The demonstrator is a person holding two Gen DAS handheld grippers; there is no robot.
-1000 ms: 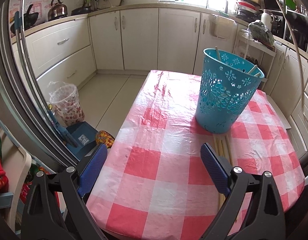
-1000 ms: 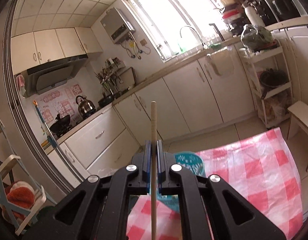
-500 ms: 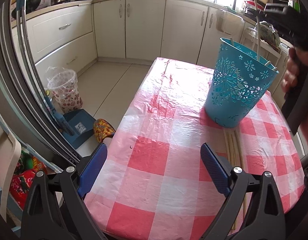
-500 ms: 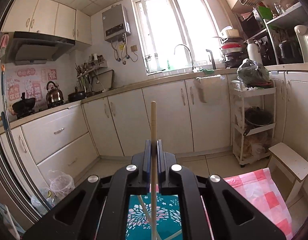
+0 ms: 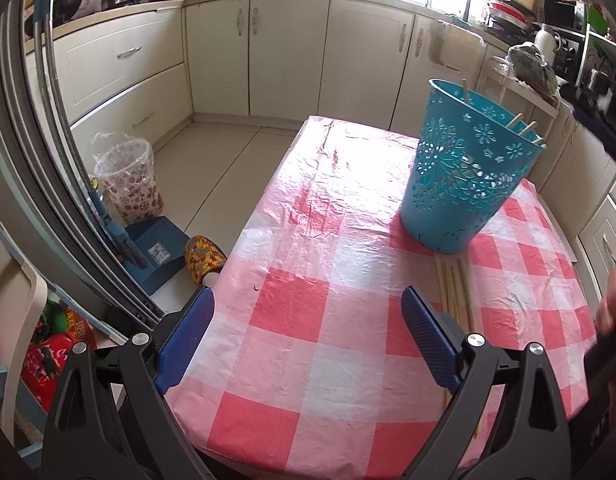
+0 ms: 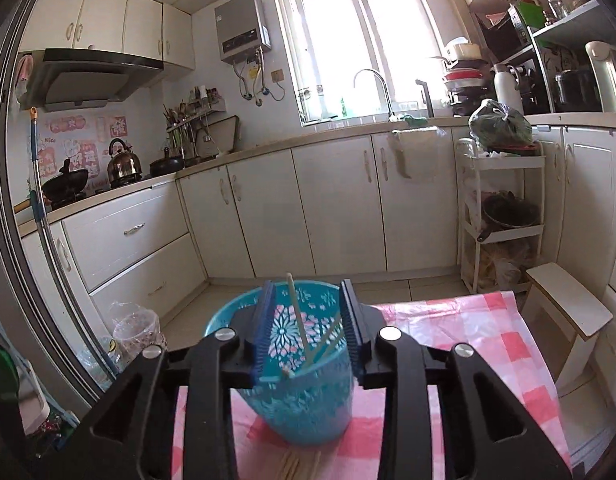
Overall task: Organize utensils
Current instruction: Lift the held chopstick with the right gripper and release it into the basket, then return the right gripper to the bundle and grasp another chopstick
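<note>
Right gripper above blue basket – jaws just opened, nothing between. Left gripper wide open, empty. Loose chopsticks on table touching basket base – likely light, stiff, slippery; grip mid-length.

basket: stands upright on the table, toward its far right part
chopsticks in basket: several lean inside it, tips above the rim
chopsticks on table: a bundle lies flat just in front of the basket's base
waste bin: on the floor left of the table
dustpan: on the floor, nearer than the waste bin
cabinets: behind the table, along the far wall
</note>
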